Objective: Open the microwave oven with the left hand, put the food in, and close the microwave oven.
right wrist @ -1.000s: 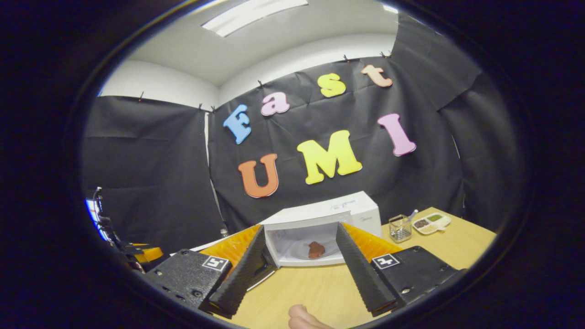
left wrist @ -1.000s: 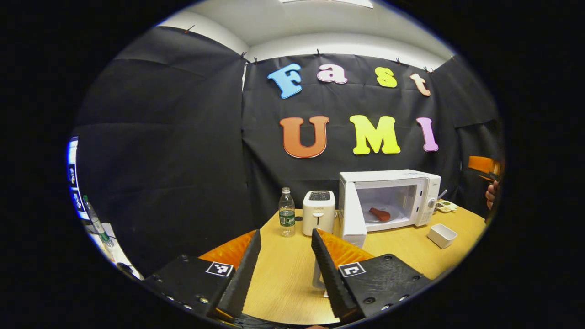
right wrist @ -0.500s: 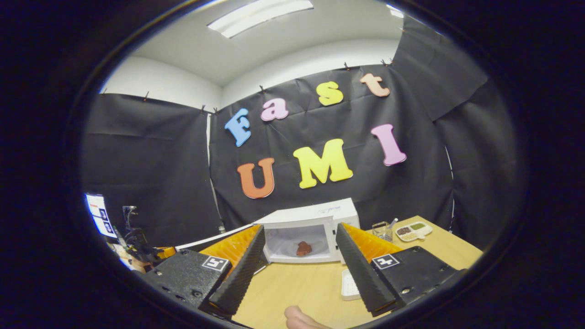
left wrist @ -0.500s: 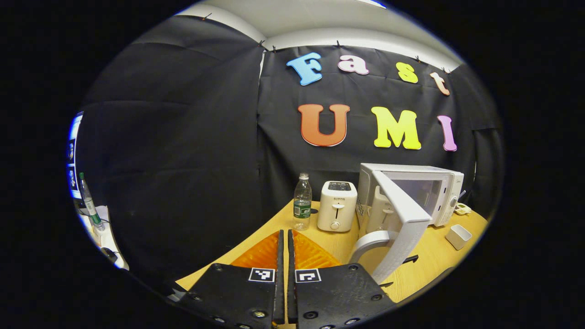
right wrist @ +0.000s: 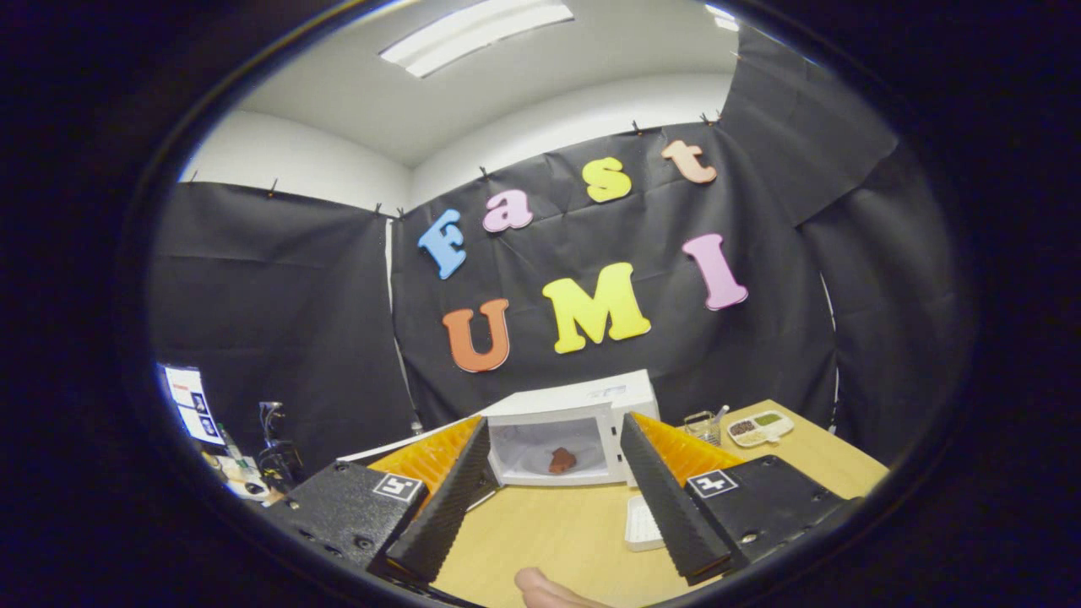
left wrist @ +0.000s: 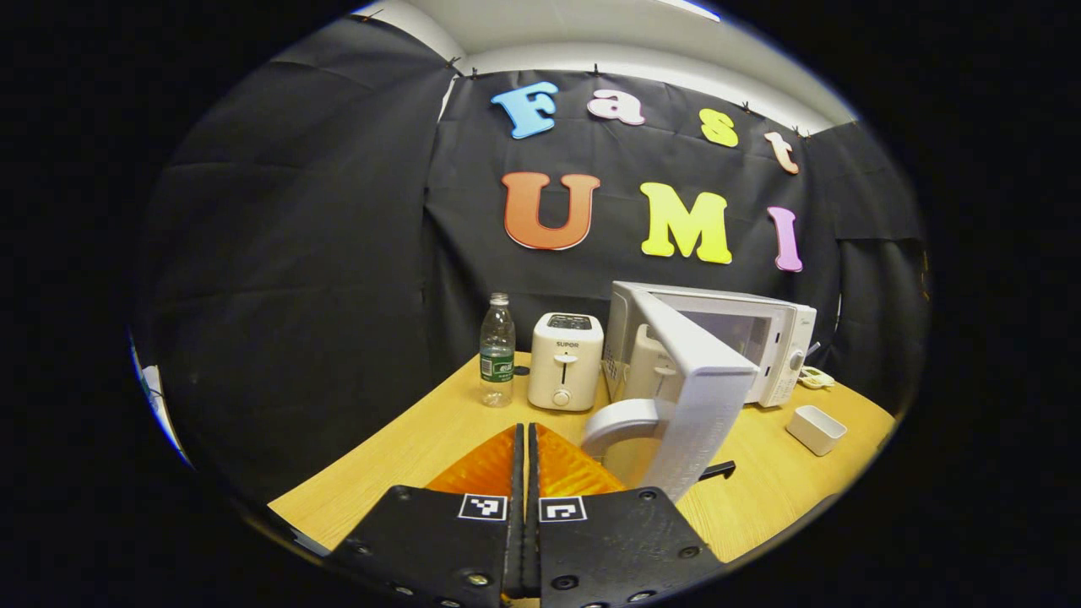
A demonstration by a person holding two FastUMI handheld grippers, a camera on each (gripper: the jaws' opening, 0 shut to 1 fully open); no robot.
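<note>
While our left gripper [left wrist: 525,447] sits at the bottom centre of the left gripper view with its fingers pressed together on nothing, the microwave door [left wrist: 697,384] stands half open just right of it, its handle [left wrist: 621,418] close by. Our right gripper [right wrist: 549,490] is spread wide and empty at the bottom of the right gripper view. Beyond it, mid-frame, the food [right wrist: 562,460] lies inside the microwave [right wrist: 583,401].
</note>
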